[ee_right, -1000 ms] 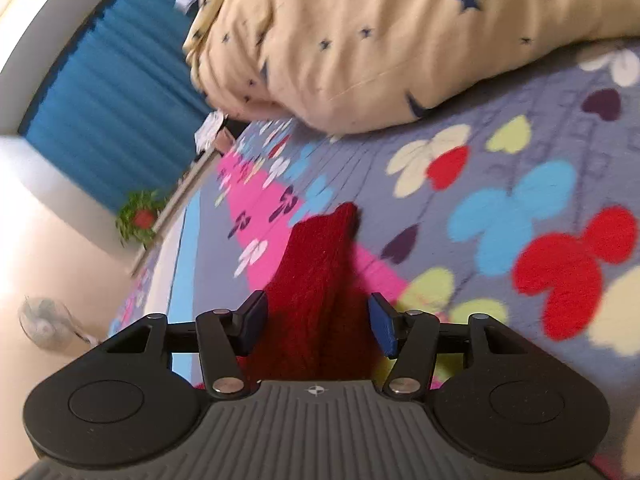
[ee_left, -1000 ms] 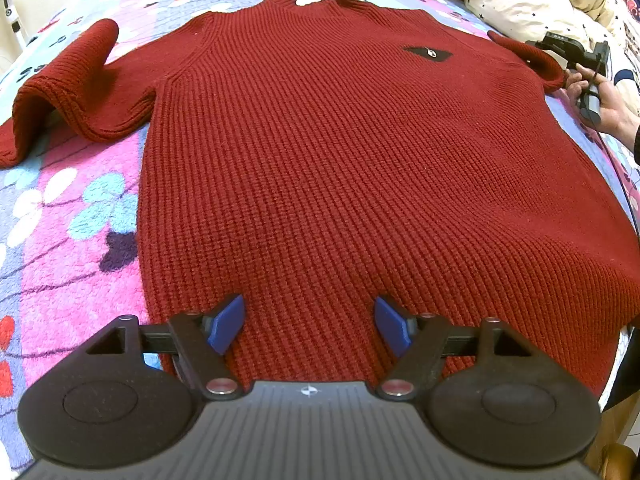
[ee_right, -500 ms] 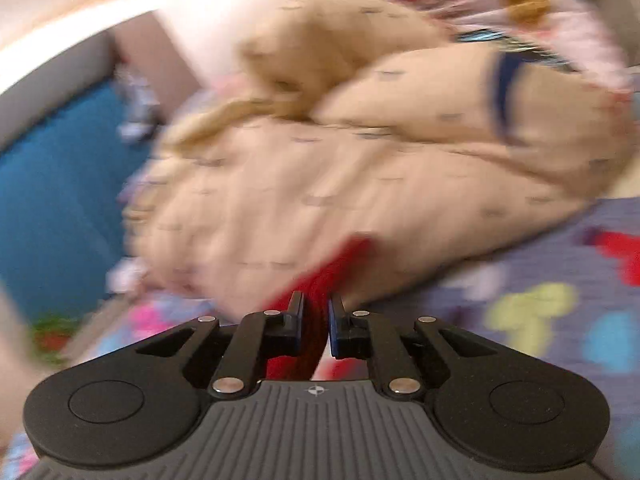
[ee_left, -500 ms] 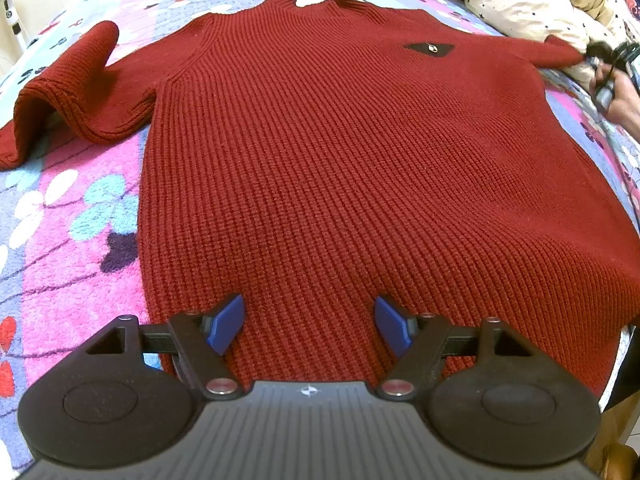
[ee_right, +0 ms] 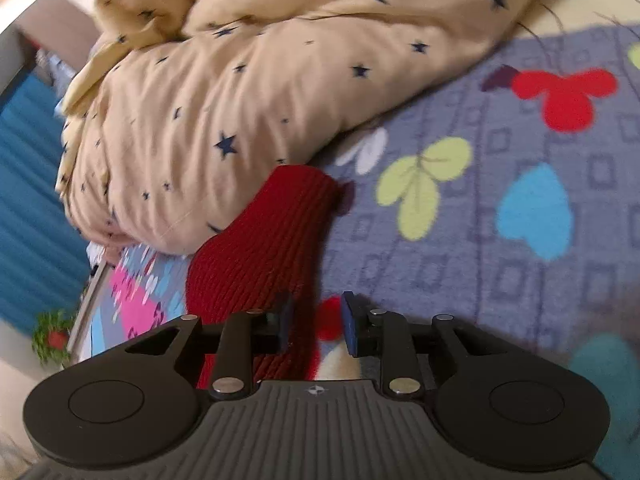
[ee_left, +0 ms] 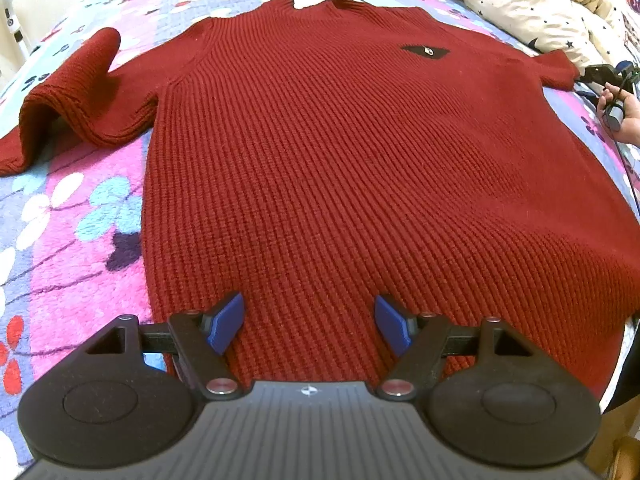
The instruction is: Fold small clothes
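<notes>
Half a second ago the right gripper [ee_right: 314, 328] was pinched tight on the sweater's sleeve cuff [ee_right: 298, 190]; its blue pads now stand apart with nothing between them, and the cuff lies flat on the bedspread [ee_right: 500, 220], its tip touching the cream star-print duvet [ee_right: 240, 92]. In the left wrist view that same sleeve [ee_left: 554, 68] has gone from bunched a second ago to stretched out sideways, with the right hand [ee_left: 624, 114] just beyond its end. The left gripper [ee_left: 310, 324] has not shifted: it hovers over the hem with its fingers spread wide and grips nothing. There is one dark red ribbed sweater [ee_left: 340, 152], spread front-up across the flowered bedspread, neckline away from the left camera; it has two short sleeves, the right one flat and the left one [ee_left: 76, 92] humped up in a fold. One small black patch [ee_left: 426, 52] sits on the chest (it carries a tiny pale emblem, too small to read). One potted plant [ee_right: 54, 336] stands at the edge of the right wrist view. No legible writing shows anywhere.
</notes>
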Action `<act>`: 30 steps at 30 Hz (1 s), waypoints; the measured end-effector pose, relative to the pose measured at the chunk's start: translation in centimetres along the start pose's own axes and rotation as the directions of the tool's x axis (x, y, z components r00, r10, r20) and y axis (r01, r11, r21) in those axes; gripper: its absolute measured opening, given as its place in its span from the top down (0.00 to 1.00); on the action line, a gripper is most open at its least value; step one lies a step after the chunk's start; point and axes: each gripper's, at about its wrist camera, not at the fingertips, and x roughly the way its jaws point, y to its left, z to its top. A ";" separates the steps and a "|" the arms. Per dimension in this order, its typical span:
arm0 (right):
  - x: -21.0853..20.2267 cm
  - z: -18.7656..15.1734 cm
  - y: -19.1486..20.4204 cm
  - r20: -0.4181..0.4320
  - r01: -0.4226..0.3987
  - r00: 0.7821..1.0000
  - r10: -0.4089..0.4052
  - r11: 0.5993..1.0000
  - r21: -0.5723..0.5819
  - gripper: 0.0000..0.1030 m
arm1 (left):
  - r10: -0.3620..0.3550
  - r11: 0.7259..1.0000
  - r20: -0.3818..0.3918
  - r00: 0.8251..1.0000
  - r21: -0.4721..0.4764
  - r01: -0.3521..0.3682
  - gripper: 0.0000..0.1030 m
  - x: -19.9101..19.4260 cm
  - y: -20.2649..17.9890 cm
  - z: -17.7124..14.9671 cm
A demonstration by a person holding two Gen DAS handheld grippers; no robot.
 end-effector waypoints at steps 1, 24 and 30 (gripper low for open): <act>0.2 -0.1 0.3 -0.009 -0.018 1.000 0.018 1.000 -0.009 0.69 | 0.000 1.000 -0.001 1.000 -0.001 0.000 0.24 0.0 0.0 0.0; -2.3 0.9 4.9 0.245 0.431 0.883 -0.400 0.898 -0.090 0.68 | 0.008 1.000 -0.002 1.000 0.001 -0.008 0.22 0.0 -0.5 0.1; -6.7 2.3 2.1 0.210 0.457 0.874 -0.439 0.888 -0.046 0.88 | 0.011 1.000 -0.006 1.000 -0.018 -0.011 0.22 -0.5 -0.3 0.3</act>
